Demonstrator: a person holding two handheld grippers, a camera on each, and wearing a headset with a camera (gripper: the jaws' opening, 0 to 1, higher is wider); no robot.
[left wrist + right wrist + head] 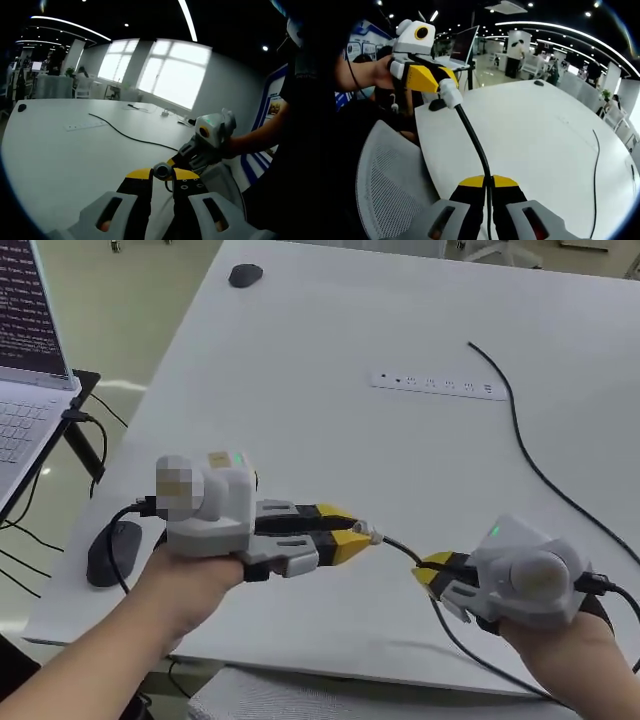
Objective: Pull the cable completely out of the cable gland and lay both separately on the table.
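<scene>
Currently left gripper (350,536) clamps gland (373,534); right gripper (432,567) clamps cable (402,549), whose axis runs lower right from gland.

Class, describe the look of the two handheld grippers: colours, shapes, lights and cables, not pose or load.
Both the left gripper and the right gripper have bulky, rounded light-grey housings, yellow jaws with black parts, and a small green light on top. A black lead leaves the rear of each. The forearms are bare in the head view.
</scene>
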